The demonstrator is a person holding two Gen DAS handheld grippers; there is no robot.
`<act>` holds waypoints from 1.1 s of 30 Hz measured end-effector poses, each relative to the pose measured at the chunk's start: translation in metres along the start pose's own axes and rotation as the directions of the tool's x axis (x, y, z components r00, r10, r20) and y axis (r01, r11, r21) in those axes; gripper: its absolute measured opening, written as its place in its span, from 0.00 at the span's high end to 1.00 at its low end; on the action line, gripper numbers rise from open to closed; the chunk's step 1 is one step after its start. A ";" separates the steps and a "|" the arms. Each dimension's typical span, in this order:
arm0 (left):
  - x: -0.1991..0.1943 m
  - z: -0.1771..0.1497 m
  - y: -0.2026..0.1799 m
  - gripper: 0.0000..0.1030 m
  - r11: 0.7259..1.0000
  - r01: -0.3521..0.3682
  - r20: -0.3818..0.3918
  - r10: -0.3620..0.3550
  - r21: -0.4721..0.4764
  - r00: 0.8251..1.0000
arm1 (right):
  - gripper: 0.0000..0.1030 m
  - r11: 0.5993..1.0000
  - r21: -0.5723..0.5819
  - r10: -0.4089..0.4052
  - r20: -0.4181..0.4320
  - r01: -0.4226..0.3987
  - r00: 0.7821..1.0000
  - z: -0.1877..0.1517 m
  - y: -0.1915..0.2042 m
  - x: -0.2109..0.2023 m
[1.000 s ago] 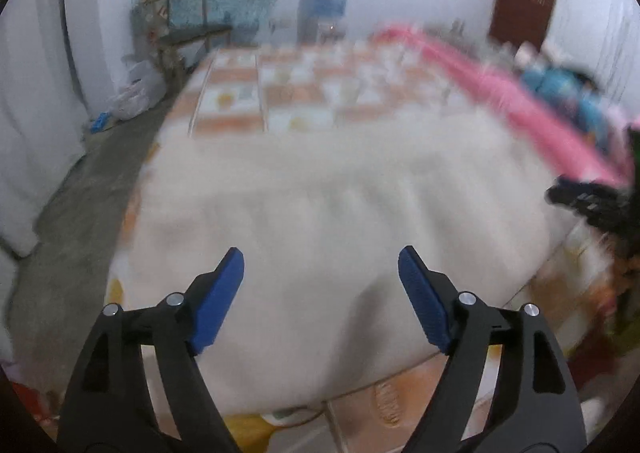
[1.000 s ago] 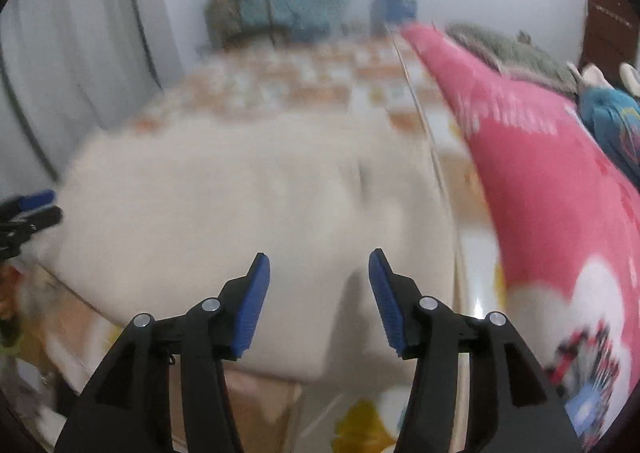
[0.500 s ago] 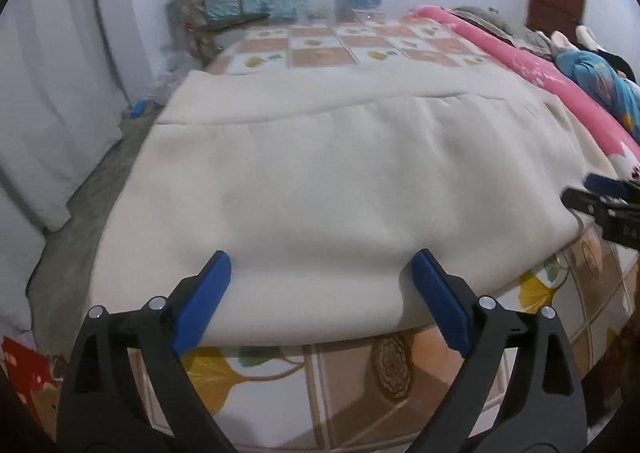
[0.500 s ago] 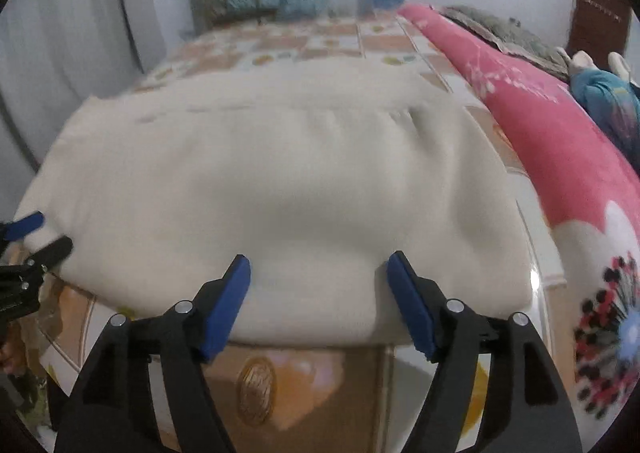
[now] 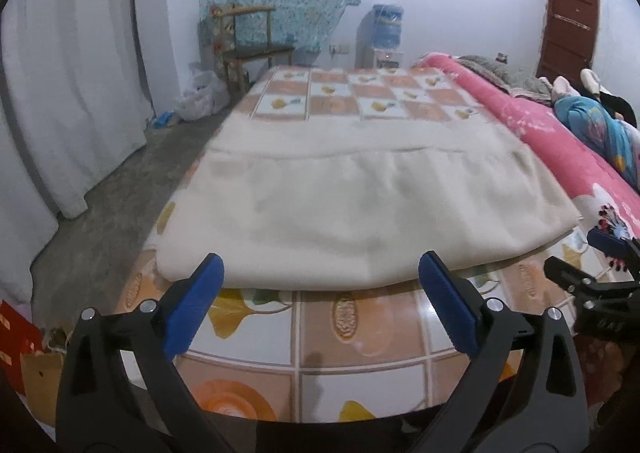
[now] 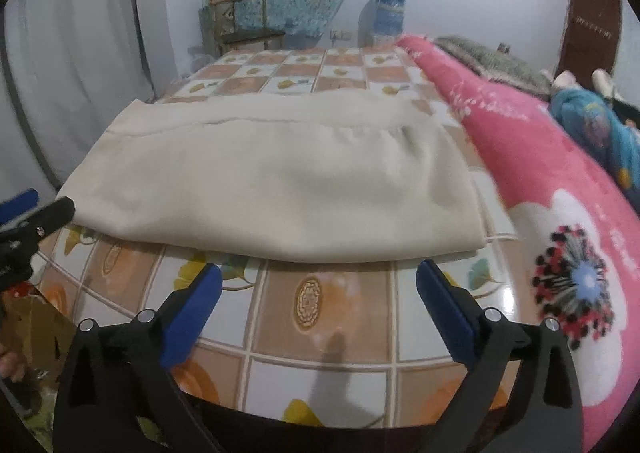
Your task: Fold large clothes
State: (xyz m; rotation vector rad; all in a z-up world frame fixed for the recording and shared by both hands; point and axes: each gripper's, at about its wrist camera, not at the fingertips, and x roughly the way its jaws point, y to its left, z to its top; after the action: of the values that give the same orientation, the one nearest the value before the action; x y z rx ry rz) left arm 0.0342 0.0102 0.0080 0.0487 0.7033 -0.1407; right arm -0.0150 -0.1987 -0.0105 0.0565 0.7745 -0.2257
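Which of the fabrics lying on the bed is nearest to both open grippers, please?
The cream folded garment, just beyond both grippers; the pink blanket lies along the bed's right side.

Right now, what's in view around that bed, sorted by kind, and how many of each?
Cream garment: 1
Pink blanket: 1
Patterned bed sheet: 1
Wooden chair: 1
Water dispenser: 1
Handheld grippers, left gripper and right gripper: 2
Total: 7
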 end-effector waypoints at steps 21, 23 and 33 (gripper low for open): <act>0.017 0.006 -0.040 0.08 0.988 -0.153 -0.145 0.152 0.005 0.978 | 0.07 0.997 0.064 -0.034 -0.057 0.037 0.998 0.000 -0.008 -0.002; 0.023 0.004 -0.040 0.08 0.988 -0.152 -0.170 0.150 0.001 0.974 | 0.07 0.998 0.061 -0.030 -0.083 0.035 0.996 -0.002 -0.006 0.003; 0.030 0.001 -0.040 0.08 0.990 -0.137 -0.207 0.129 -0.023 0.970 | 0.07 0.998 0.057 -0.024 -0.102 0.030 0.994 -0.002 -0.004 0.007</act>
State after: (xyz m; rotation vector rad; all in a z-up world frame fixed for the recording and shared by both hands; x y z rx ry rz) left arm 0.0520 -0.0331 -0.0106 0.0754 0.9060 0.0068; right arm -0.0124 -0.2041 -0.0171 0.1132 0.8704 -0.2730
